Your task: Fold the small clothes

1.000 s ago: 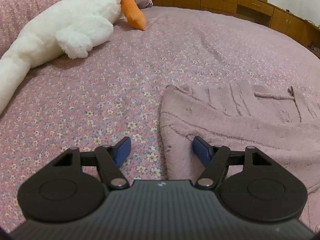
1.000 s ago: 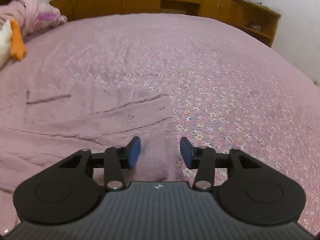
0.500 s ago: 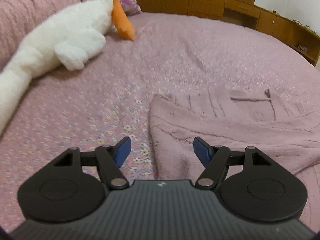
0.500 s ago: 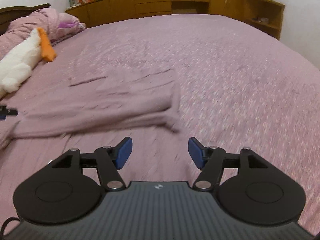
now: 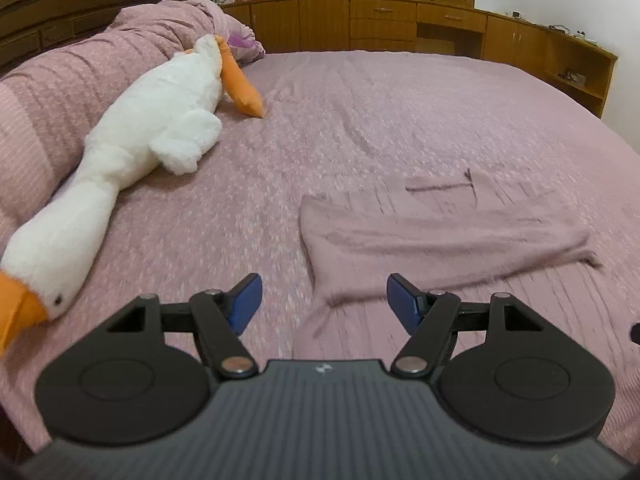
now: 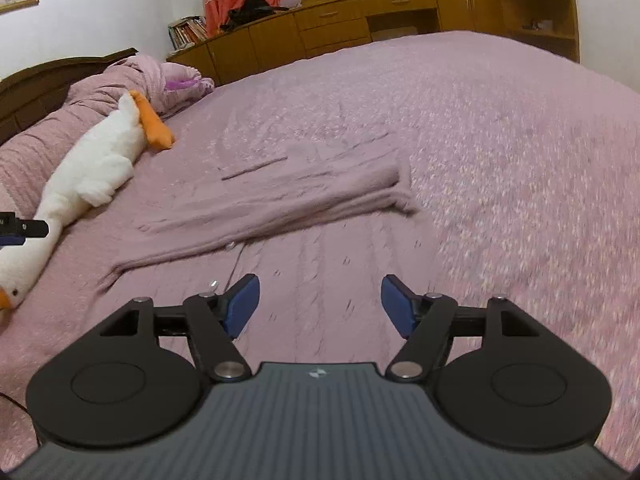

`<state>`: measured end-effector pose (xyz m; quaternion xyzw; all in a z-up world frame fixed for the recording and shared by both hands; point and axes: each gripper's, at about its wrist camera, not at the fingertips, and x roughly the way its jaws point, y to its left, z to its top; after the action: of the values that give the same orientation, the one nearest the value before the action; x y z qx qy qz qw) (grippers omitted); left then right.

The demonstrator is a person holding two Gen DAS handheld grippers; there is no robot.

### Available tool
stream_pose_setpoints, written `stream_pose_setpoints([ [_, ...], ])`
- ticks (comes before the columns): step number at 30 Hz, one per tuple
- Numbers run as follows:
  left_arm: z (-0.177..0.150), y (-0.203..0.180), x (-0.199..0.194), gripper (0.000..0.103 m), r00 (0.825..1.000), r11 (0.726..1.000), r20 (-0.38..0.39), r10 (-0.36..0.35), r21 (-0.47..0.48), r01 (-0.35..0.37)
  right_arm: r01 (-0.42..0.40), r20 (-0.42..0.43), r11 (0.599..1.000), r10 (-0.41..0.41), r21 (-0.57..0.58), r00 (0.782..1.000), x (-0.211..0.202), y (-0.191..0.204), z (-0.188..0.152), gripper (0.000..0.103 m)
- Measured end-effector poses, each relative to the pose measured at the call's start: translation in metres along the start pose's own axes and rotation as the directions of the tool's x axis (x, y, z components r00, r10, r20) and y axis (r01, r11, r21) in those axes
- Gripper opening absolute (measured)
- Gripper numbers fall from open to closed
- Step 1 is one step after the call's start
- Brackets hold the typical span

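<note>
Both grippers hang open over the pink bed with nothing in them.

The left gripper (image 5: 324,302) and the right gripper (image 6: 320,304) have their blue fingers spread wide. The pink sweater (image 6: 280,196) lies flat on the bed (image 6: 500,140), partly folded, at 12 o'clock from the right gripper. The toy goose (image 5: 148,120) lies at 10 o'clock.

Plush goose (image 5: 160,120) on bed (image 5: 360,92), wood cabinets (image 5: 380,28) behind.
</note>
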<state>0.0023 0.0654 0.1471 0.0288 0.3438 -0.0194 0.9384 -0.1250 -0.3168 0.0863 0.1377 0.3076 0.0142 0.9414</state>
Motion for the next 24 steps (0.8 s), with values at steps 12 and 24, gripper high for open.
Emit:
stream_pose_setpoints([
  [12,-0.070,-0.054,-0.003,0.070,0.986,0.994,-0.153,-0.062,0.085,0.076,-0.156,-0.179,0.974,0.126,-0.162,0.976,-0.028,0.018,-0.036,0.079],
  [24,-0.104,-0.057,-0.003,0.070,0.967,0.989,-0.250,-0.038,0.131,0.073,-0.217,-0.333,0.851,0.053,-0.479,0.941,-0.025,0.048,-0.075,0.083],
])
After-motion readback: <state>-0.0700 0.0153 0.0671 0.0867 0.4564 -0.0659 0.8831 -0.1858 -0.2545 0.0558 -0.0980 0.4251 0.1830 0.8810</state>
